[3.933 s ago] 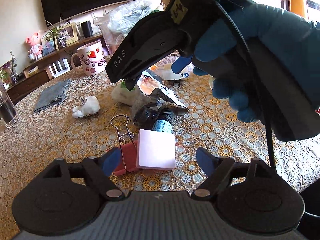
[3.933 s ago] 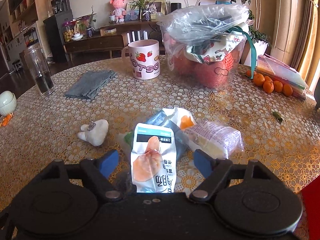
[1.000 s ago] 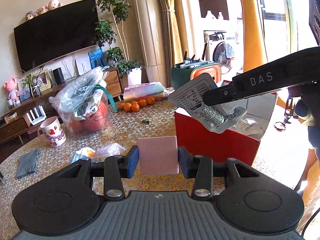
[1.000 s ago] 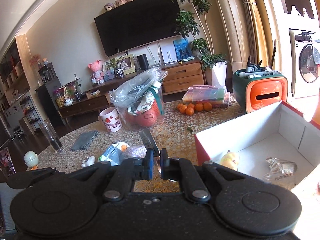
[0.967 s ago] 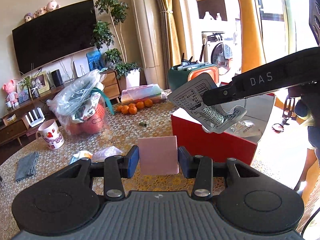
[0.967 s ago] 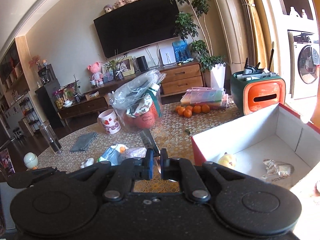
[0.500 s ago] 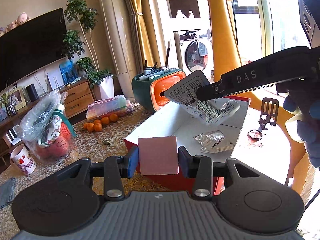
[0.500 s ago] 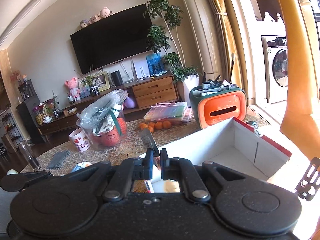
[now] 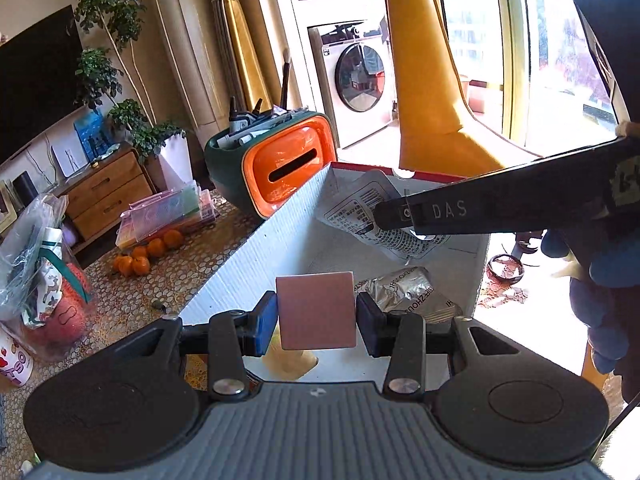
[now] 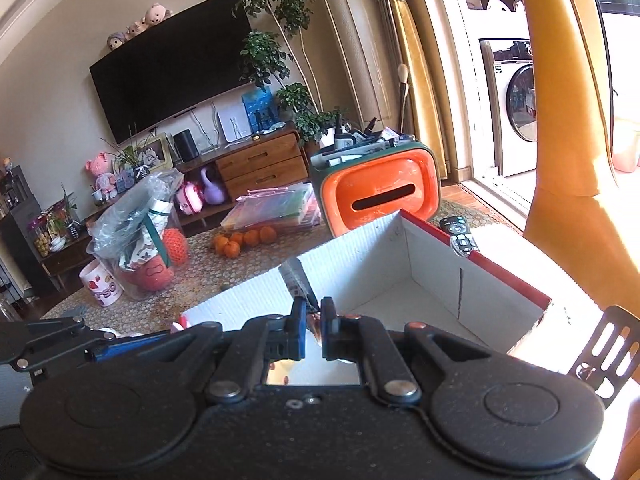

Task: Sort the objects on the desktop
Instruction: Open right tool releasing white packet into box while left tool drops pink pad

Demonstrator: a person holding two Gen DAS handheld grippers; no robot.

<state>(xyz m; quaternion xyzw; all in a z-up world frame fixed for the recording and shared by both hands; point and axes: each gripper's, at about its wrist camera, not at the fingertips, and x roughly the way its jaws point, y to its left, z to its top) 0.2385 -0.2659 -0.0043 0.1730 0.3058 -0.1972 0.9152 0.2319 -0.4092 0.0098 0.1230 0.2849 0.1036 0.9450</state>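
Pink square pad (image 9: 316, 310) front and centre, pinched flat between the blue pads of the left tongs (image 9: 316, 320), which are clenched on its two side edges. It hangs over the open red box (image 9: 256, 248), just inside the near corner, above the white floor of the box. Right alongside, the right tongs (image 9: 384, 214) reach in from the right in the left wrist view, clamped tight on a white printed snack packet (image 9: 360, 208) that dangles over the far half of the box. From the right wrist view those tongs (image 10: 314, 322) are squeezed nearly together, with the packet's edge (image 10: 298, 280) sticking up between the pads. A blue-gloved hand (image 9: 600, 280) grips the right handle. Down in the box, a crumpled silver wrapper (image 9: 404, 292) lies on the floor, and something pale yellow peeks out under the pad. Behind the box stands an orange-and-green organiser (image 9: 280, 164) full of pens. Further left on the lace-covered desk (image 9: 160, 276): a cluster of small oranges (image 9: 144, 254) and a clear bag of goods (image 9: 44, 264).
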